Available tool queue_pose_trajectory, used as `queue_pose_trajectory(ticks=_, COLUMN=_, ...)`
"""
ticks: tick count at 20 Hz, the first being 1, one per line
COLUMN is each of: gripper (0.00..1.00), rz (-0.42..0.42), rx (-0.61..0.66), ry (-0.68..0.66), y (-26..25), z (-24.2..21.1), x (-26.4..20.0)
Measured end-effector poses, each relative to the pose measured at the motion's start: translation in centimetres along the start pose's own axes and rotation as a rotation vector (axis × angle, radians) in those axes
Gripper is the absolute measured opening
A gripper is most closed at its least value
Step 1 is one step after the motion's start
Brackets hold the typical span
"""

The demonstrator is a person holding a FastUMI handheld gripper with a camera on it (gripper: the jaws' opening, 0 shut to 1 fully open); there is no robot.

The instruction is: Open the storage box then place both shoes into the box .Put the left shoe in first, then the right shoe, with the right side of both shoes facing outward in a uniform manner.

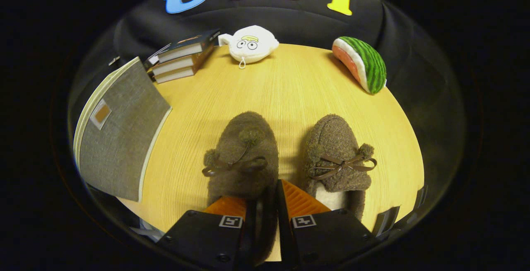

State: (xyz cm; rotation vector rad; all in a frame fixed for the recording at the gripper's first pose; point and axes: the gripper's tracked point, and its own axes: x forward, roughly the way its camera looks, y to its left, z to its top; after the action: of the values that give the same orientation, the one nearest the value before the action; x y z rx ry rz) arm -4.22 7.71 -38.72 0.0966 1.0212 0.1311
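While the gripper (267, 204) sits low over the counter (290, 88), I've got its fingers drawn in narrow around the heel wall of the left-hand slipper (244, 155), and it looks like both pads are pinching that fuzzy edge, though the contact itself is partly hidden down in the pile. Its partner, the other slipper (337, 155), sits just beside it, toes pointing away from me, bow on top. These look light and very soft, so I expect the wall to squash and flop; the firmer heel rim seems the sensible hold. Off beyond the fingers, the grey storage box (120, 138) stands near the counter's edge with its lid still shut. Pale wood surface, smooth, with books (182, 57), a white plush toy (250, 43) and a watermelon plush (362, 64) along the far side against black cloth.
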Motion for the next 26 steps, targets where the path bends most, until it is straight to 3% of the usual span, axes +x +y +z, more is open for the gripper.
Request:
queue_pose_trajectory(ticks=2, gripper=0.15, rz=-0.028, rx=0.095, ry=0.013, y=-0.2, z=0.1, x=0.1)
queue_pose_trajectory(ticks=4, gripper=0.09, rz=-0.028, rx=0.158, ry=0.016, y=0.2, z=0.4, x=-0.2)
queue_pose_trajectory(ticks=16, gripper=0.06, rz=0.059, rx=0.251, ry=-0.094, y=4.6, z=7.0, x=-9.8)
queue_pose_trajectory(ticks=26, gripper=0.06, rz=0.205, rx=0.326, ry=-0.039, y=17.8, z=13.7, x=-16.0)
